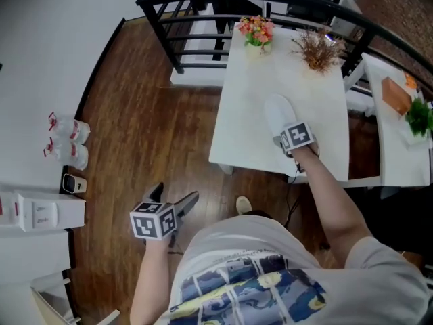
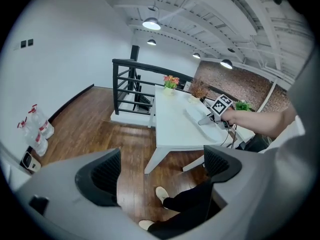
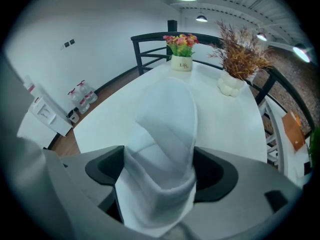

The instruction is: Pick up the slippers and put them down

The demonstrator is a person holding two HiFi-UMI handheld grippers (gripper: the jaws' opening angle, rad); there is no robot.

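Soft white slipper (image 1: 276, 114) pinched at its heel over the smooth white bench (image 1: 250, 93).
Off the bench's near edge the left hand-held gripper (image 1: 174, 198) hangs spread above glossy wood floor (image 1: 155, 134). The right hand-held gripper (image 1: 284, 139) squeezes the limp fabric heel; a flower pot (image 1: 256, 34) and dried grass (image 1: 316, 49) stand at the bench's far end.

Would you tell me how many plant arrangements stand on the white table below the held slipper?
2. The colourful flowers stand near the white table's far edge; the dried brown sprigs stand beside them, to their right in the head view. The arm may hide more.
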